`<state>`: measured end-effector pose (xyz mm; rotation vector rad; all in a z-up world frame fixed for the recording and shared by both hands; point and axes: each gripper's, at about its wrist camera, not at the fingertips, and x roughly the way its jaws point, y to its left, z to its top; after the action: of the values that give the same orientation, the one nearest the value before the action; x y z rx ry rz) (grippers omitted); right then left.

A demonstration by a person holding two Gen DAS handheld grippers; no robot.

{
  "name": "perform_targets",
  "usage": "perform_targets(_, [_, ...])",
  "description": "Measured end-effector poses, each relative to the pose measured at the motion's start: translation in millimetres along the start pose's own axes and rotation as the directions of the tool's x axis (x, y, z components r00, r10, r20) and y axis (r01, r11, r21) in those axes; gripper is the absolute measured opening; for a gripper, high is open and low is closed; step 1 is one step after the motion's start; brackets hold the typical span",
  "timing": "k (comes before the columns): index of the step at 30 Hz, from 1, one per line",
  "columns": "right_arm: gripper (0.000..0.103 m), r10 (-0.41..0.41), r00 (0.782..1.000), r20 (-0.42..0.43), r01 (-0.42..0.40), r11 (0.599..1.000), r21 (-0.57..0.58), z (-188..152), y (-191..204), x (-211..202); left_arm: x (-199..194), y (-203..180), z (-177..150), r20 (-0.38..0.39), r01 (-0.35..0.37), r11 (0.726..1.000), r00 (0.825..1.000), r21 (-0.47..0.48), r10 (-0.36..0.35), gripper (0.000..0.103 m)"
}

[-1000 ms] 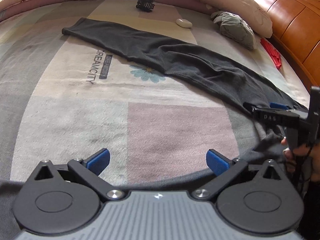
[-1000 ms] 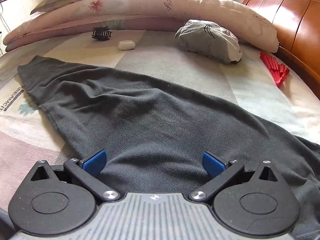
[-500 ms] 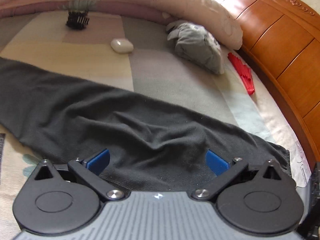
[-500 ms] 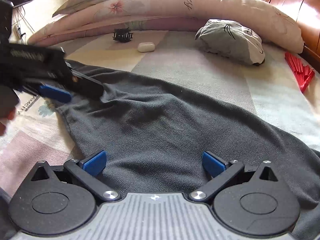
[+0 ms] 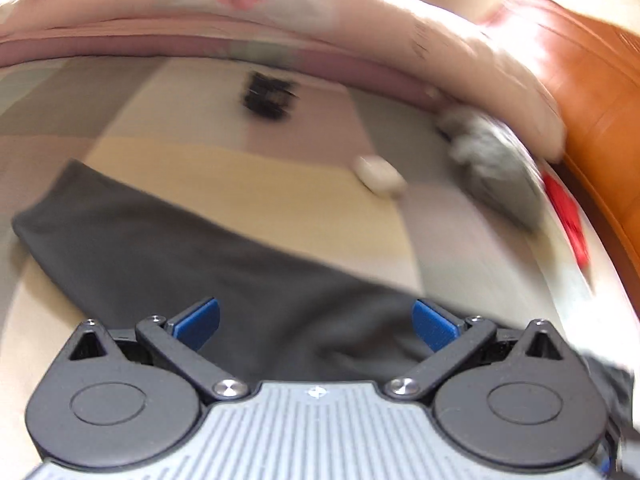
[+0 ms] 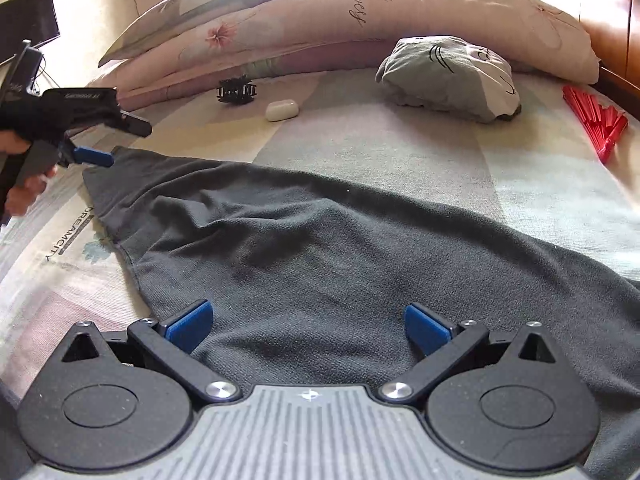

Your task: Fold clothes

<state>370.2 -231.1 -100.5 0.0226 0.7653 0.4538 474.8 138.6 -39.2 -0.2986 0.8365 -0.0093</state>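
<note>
A long dark grey garment (image 6: 340,264) lies flat across the patchwork bed sheet; it also shows in the blurred left wrist view (image 5: 192,256). My right gripper (image 6: 308,326) is open and empty, low over the garment's wide near part. My left gripper (image 5: 316,322) is open and empty over the garment's narrower part. In the right wrist view the left gripper (image 6: 86,148) hovers at the garment's far left end, its blue fingertips (image 6: 94,157) just above the corner.
A folded grey garment (image 6: 452,76) lies by the long pillows (image 6: 360,12). A white earbud case (image 6: 282,110), a black hair claw (image 6: 236,90) and a red folding fan (image 6: 596,120) lie on the bed. The wooden headboard (image 5: 592,92) stands at right.
My left gripper has swept leftward along the garment to its far end; its view is motion-blurred now. My right gripper has stayed over the wide end. Both stay open.
</note>
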Motion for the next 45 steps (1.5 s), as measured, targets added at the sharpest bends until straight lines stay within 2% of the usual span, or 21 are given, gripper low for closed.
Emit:
perform_targets(3, [0.103,-0.016,1.0,0.006,0.016,0.999,-0.028,-1.9,2.6,1.2,23.9,38.0,31.4,0.024,-0.063,0.995,0.998,-0.071,0.064,0.102])
perform_targets(6, [0.103,-0.033,0.999,0.011,0.033,0.998,-0.06,-4.0,6.2,3.1,47.4,74.2,47.6,0.017,-0.098,0.982,0.995,-0.164,0.102,0.102])
perform_targets(7, [0.103,-0.037,0.999,0.013,0.038,0.997,-0.07,-4.5,7.2,3.6,54.6,85.7,49.7,0.01,-0.103,0.973,0.994,-0.208,0.107,0.102])
perform_targets(10, [0.103,-0.049,0.999,0.018,0.05,0.994,-0.094,-6.0,9.2,4.7,66.6,109.9,53.4,0.046,-0.077,0.963,0.995,-0.258,0.092,0.102])
perform_targets(11, [0.103,-0.052,0.998,0.02,0.054,0.994,-0.1,-6.4,9.9,5.0,68.8,113.9,56.3,0.071,-0.098,0.964,0.99,-0.246,0.119,0.102])
perform_targets(13, [0.103,-0.059,0.998,0.025,0.062,0.992,-0.111,-7.5,11.2,5.8,77.9,121.9,63.9,0.052,-0.232,0.938,0.966,-0.258,0.253,0.102])
perform_targets(16, [0.103,-0.073,0.997,0.032,0.077,0.988,-0.134,-9.2,13.8,7.4,78.8,114.7,69.8,0.031,-0.298,0.915,0.948,-0.272,0.317,0.102])
perform_targets(18, [0.103,-0.072,0.997,0.032,0.075,0.988,-0.132,-9.2,13.4,6.9,71.6,95.9,67.4,0.037,-0.284,0.927,0.953,-0.245,0.301,0.102])
perform_targets(20, [0.103,-0.069,0.997,0.032,0.072,0.989,-0.127,-9.0,12.8,6.4,60.0,72.3,60.4,0.053,-0.221,0.955,0.971,-0.196,0.235,0.102])
perform_targets(22, [0.103,-0.066,0.997,0.032,0.069,0.99,-0.122,-8.6,12.0,6.0,54.5,48.8,48.9,0.006,-0.099,0.979,0.995,-0.179,0.101,0.102])
perform_targets(23, [0.103,-0.064,0.997,0.032,0.067,0.991,-0.12,-8.5,11.7,5.8,52.6,36.7,42.7,-0.027,-0.024,0.984,0.999,-0.176,0.019,0.102])
perform_targets(25, [0.103,-0.06,0.998,0.031,0.064,0.991,-0.114,-8.2,11.0,5.4,52.3,12.0,29.6,-0.081,0.099,0.983,0.99,-0.155,-0.113,0.102])
perform_targets(27, [0.103,-0.056,0.998,0.032,0.059,0.992,-0.107,-7.9,10.3,5.2,59.1,-8.9,19.1,-0.137,0.132,0.984,0.98,-0.117,-0.147,0.102])
perform_targets(29, [0.103,-0.052,0.998,0.032,0.055,0.993,-0.101,-7.6,9.3,5.2,72.4,-17.7,12.2,-0.192,0.092,0.989,0.975,-0.113,-0.112,0.102])
perform_targets(31, [0.103,-0.054,0.998,0.032,0.057,0.993,-0.105,-7.7,9.7,5.5,83.8,-19.2,8.9,-0.207,0.023,0.992,0.977,-0.124,-0.048,0.102])
perform_targets(34, [0.103,-0.059,0.998,0.031,0.062,0.992,-0.111,-7.9,10.5,6.0,93.2,-17.5,15.3,-0.136,-0.011,0.992,0.991,-0.125,-0.006,0.102])
perform_targets(36, [0.103,-0.062,0.998,0.031,0.065,0.991,-0.116,-8.4,10.9,6.2,100.2,-12.0,23.3,-0.109,-0.046,0.991,0.994,-0.129,0.032,0.102])
perform_targets(39, [0.103,-0.057,0.998,0.031,0.06,0.992,-0.11,-8.6,9.2,5.6,102.0,-11.6,33.0,-0.122,-0.078,0.983,0.991,-0.166,0.058,0.102])
perform_targets(42, [0.103,-0.057,0.998,0.031,0.06,0.992,-0.11,-8.7,9.4,5.8,92.4,-25.7,33.3,-0.126,-0.047,0.988,0.992,-0.15,0.028,0.102])
perform_targets(45, [0.103,-0.059,0.998,0.031,0.062,0.992,-0.111,-8.8,9.5,6.0,83.9,-51.5,22.0,-0.17,0.034,0.994,0.984,-0.104,-0.052,0.102])
